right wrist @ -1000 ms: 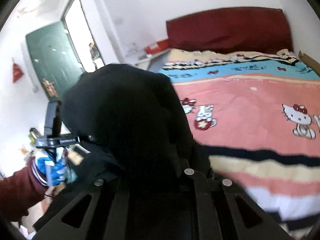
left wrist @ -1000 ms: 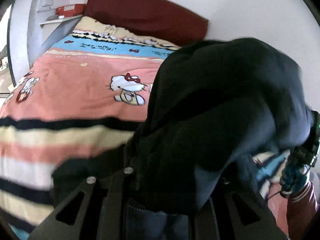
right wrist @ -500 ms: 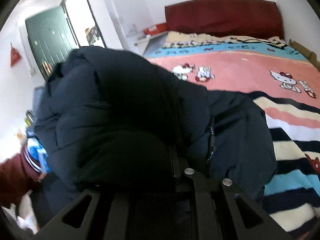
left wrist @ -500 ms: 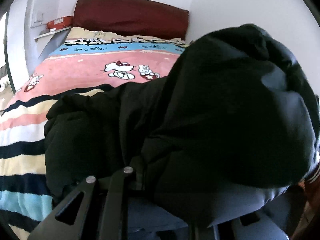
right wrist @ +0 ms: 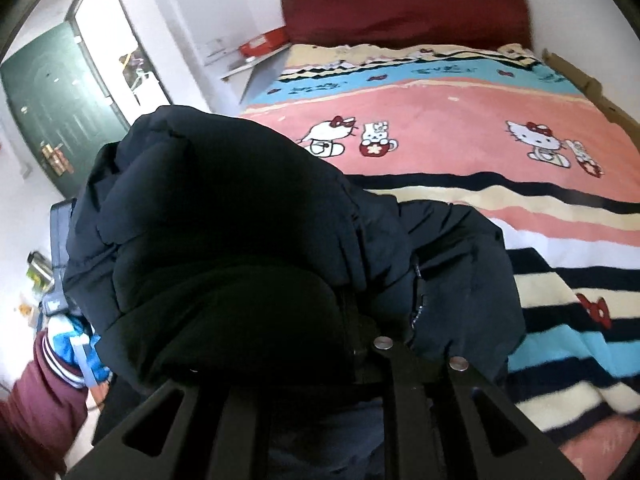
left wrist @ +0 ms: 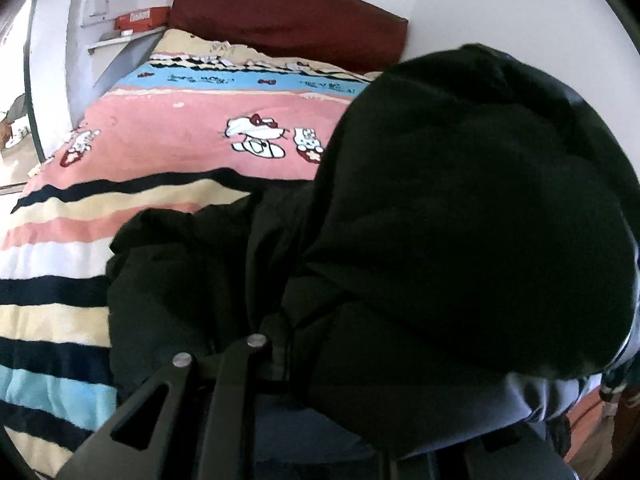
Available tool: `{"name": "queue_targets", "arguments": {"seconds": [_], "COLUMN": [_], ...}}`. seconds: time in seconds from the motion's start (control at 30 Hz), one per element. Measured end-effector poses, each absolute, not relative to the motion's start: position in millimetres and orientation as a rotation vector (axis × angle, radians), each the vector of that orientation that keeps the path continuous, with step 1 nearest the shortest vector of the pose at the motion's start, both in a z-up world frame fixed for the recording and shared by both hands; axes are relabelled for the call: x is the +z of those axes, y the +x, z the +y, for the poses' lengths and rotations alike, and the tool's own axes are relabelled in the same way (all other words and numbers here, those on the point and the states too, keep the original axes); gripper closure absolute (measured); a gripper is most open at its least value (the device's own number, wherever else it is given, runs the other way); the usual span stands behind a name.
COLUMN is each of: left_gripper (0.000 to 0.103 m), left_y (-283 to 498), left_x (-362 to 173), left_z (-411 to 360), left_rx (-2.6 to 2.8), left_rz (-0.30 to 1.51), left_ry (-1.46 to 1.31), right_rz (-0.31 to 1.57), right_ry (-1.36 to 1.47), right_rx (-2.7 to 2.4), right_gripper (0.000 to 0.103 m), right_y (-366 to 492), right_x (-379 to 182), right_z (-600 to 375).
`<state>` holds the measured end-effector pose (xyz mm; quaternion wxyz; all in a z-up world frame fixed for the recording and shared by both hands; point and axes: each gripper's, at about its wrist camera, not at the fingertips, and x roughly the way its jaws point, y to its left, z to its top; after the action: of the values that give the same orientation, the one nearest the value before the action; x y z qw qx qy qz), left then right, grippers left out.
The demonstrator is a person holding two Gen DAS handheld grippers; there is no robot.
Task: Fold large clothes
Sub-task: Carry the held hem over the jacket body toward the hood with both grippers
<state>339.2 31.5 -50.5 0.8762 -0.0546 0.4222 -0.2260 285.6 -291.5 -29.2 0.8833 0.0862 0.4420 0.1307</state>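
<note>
A large dark padded jacket (left wrist: 460, 216) is bunched up and held over the near end of the bed; it also fills the left and middle of the right wrist view (right wrist: 240, 248). My left gripper (left wrist: 304, 360) is shut on the jacket's fabric, its fingertips buried in the folds. My right gripper (right wrist: 360, 344) is shut on the jacket too, fingertips hidden by the cloth. Part of the jacket (right wrist: 460, 272) rests on the striped blanket (right wrist: 560, 240). The other handheld gripper and a gloved hand (right wrist: 68, 344) show at the left of the right wrist view.
The bed has a pink cartoon-cat blanket (left wrist: 192, 136) and a dark red headboard (left wrist: 288, 12). A shelf with a red box (left wrist: 140, 22) is beside the headboard. A green door (right wrist: 52, 120) stands at the left. White wall (left wrist: 500, 4) is at the right.
Both grippers have come down and forward with the jacket; more of it now lies spread on the striped blanket. The views have tilted slightly toward the bed.
</note>
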Motion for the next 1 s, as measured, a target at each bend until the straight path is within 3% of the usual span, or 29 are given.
{"name": "queue_targets", "arguments": {"seconds": [0.23,0.57,1.0], "left_gripper": [0.089,0.088,0.083], "left_y": [305.5,302.4,295.8], "left_x": [-67.1,-109.6,-109.2], "left_z": [45.2,28.8,18.2], "left_rx": [-0.466,-0.464,-0.432], "left_rz": [0.819,0.77,0.763], "left_ry": [-0.068,-0.023,0.041], "right_rz": [0.892,0.887,0.856], "right_ry": [0.093,0.04,-0.047], "right_rx": [0.242,0.234,0.248], "right_gripper": [0.088,0.087,0.085], "right_y": [250.2,265.7,271.4], "right_x": [-26.4,-119.5,-122.4], "right_z": [-261.3,-275.2,-274.9]}}
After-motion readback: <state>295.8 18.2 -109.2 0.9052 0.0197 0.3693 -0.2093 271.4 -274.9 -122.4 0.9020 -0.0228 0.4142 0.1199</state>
